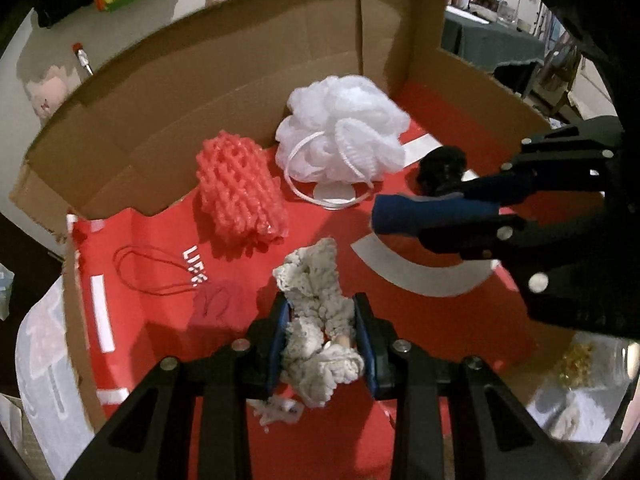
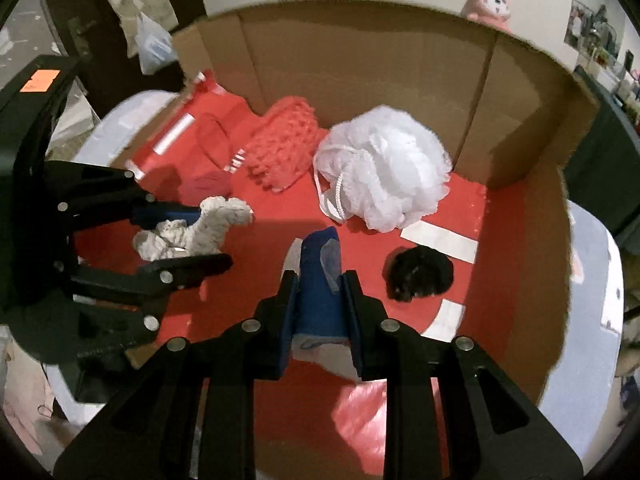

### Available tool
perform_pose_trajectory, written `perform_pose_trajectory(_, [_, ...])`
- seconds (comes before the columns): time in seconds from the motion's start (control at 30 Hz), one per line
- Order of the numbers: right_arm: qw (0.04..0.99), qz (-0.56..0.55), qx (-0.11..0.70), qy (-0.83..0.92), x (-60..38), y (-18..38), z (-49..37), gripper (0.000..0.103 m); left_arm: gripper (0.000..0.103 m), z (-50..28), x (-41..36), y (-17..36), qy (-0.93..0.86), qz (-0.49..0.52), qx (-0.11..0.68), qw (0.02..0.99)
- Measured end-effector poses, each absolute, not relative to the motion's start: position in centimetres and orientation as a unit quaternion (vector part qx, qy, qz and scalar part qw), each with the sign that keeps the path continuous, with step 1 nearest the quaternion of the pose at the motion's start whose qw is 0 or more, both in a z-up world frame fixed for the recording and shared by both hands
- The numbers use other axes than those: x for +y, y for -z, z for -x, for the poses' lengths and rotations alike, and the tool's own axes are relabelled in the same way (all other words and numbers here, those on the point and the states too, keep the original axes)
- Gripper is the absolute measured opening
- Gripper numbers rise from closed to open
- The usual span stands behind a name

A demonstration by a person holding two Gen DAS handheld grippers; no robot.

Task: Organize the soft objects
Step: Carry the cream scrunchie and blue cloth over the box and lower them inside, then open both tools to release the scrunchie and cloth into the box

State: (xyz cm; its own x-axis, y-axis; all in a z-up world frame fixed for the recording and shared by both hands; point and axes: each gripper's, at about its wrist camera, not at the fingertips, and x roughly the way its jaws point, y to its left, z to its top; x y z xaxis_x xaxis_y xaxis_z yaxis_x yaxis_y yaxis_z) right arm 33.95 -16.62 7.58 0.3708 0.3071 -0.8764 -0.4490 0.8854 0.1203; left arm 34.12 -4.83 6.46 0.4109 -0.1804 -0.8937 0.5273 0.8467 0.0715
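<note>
Left gripper (image 1: 320, 344): jaws are clenched on a cream knitted piece (image 1: 316, 320), which is pinched between the blue pads and is seen bulging above and below them.
Right gripper (image 2: 320, 312): jaws are clamped on a blue fabric piece (image 2: 320, 280), whose upper end is seen sticking out past the fingertips.
Position of held things: both are carried above the red lining (image 1: 160, 240) of the cardboard box (image 1: 240, 60); whether either touches the lining cannot be told.
Box contents, far side: a white mesh bath pouf (image 1: 340, 136) with a white cord loop is seen near the back wall, and a coral knitted net piece (image 1: 240, 192) is placed just beside it.
Box contents, other: a black fuzzy item (image 2: 420, 272) is found on the lining near the blue fabric piece, apart from it; a dark red scrap (image 1: 218, 304) and a thin red cord loop (image 1: 148, 268) are seen close to the cream knitted piece.
Lining: white stripes and white lettering are printed on it.
Surroundings: pink plush toys (image 2: 488, 4) are seen beyond the box wall.
</note>
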Motion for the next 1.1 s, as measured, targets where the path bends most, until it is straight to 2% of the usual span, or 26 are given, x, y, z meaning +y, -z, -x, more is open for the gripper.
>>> perform_pose_trajectory(0.27, [0.813, 0.047, 0.534, -0.226, -16.9, -6.1, -35.7, 0.023, 0.035, -35.0, -5.1, -5.6, 0.209, -0.195, 0.511, 0.811])
perform_pose_trajectory(0.73, [0.806, 0.069, 0.544, -0.223, -16.8, -5.4, -35.5, 0.023, 0.037, -35.7, -6.7, -5.6, 0.207, -0.211, 0.511, 0.807])
perform_pose_trajectory(0.9, [0.806, 0.071, 0.544, -0.222, -16.8, -5.4, -35.5, 0.023, 0.044, -35.7, -6.9, -5.3, 0.206, -0.206, 0.512, 0.808])
perform_pose_trajectory(1.1, [0.807, 0.077, 0.543, -0.22, -16.7, -5.3, -35.3, 0.023, 0.047, -35.7, -6.4, -5.3, 0.207, -0.201, 0.515, 0.807])
